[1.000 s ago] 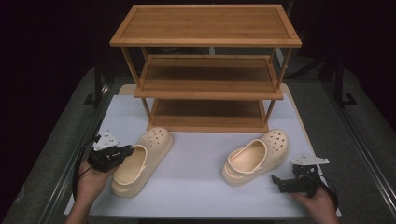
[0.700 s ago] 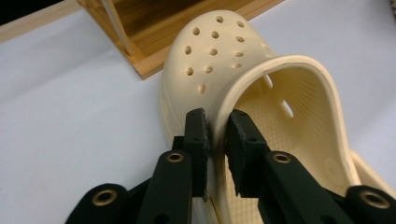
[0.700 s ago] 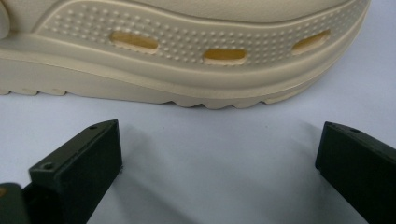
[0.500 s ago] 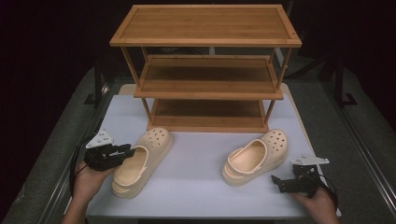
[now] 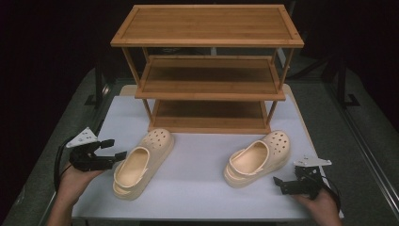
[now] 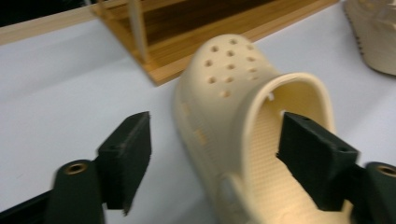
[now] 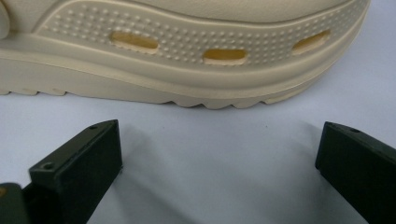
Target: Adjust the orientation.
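Left gripper [image 5: 113,149]: found at the left edge of the white table [image 5: 197,188], jaws spread wide after having just been opening. Left clog [image 5: 141,162], cream, perforated toe: wall of its opening seen between the jaws in the left gripper view [image 6: 261,140], one jaw outside the shoe, the other over the footbed. Pads not pressing on the wall; nothing gripped. Clog resting flat on the table, toe pointed toward the bamboo shoe rack [image 5: 207,70], just short of its lowest shelf.

Right gripper [image 5: 282,183]: found at the near right of the table, jaws standing wide apart, nothing between them. Right clog [image 5: 259,157] lying on the table just ahead of the jaws and clear of them; ribbed side and slotted vents observed in the right gripper view [image 7: 196,56]. Toe likewise turned toward the rack.

Rack: three tiers, standing at the far side of the table. Clogs well apart from one another, one to each side. Hands noted entering from the near edge, one behind each gripper.
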`<control>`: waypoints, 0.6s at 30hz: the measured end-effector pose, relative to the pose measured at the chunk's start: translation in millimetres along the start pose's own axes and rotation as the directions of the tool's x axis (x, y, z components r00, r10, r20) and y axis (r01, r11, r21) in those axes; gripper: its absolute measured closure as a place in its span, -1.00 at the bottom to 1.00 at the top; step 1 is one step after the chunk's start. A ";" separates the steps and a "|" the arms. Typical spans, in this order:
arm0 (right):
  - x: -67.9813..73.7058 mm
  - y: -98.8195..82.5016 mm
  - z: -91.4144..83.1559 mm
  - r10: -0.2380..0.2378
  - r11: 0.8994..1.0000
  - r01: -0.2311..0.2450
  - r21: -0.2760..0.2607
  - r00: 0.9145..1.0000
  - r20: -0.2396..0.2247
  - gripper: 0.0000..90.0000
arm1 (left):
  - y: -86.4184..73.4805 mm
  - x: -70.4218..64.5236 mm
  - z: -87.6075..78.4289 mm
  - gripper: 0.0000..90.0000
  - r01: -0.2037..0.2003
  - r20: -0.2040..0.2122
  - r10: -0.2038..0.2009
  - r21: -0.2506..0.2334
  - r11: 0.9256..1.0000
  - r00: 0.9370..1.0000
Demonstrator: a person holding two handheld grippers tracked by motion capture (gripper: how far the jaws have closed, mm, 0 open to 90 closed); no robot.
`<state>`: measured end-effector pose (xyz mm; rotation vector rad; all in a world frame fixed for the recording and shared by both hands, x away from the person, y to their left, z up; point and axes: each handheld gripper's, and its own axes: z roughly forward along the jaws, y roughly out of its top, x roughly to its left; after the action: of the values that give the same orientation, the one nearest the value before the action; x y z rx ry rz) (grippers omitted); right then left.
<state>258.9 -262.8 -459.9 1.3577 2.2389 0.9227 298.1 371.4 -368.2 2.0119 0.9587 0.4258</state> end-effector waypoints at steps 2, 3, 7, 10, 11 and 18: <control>0.0 0.0 0.0 0.000 1.000 0.000 0.000 1.000 0.000 -1.00 | -5.9 9.8 -4.1 -0.59 0.025 -0.031 -0.025 -0.004 1.000 0.999; 0.0 0.0 0.0 0.000 1.000 0.000 0.000 1.000 0.000 -1.00 | -5.9 9.8 -4.1 -0.62 0.025 -0.031 -0.025 -0.004 1.000 0.999; 0.2 0.1 0.0 0.003 1.000 -0.003 -0.001 1.000 0.000 -1.00 | -21.4 27.5 0.3 -0.80 0.095 -0.108 -0.090 0.042 0.995 0.990; 0.1 0.0 0.0 0.001 1.000 -0.001 0.000 1.000 0.000 -1.00 | -32.1 34.9 9.7 -0.95 0.121 -0.147 -0.108 0.083 0.989 0.983; 0.1 0.0 0.0 0.001 1.000 -0.001 0.001 1.000 0.000 -1.00 | -35.8 37.0 13.2 -0.97 0.122 -0.154 -0.106 0.100 0.987 0.982; 0.1 0.2 -0.1 -0.001 1.000 0.001 0.002 1.000 0.001 -1.00 | -52.4 41.5 38.1 -1.00 0.111 -0.171 -0.080 0.179 0.977 0.982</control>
<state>259.0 -262.6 -459.6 1.3576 2.2404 0.9198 323.1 400.3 -435.1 2.1131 1.2325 0.4666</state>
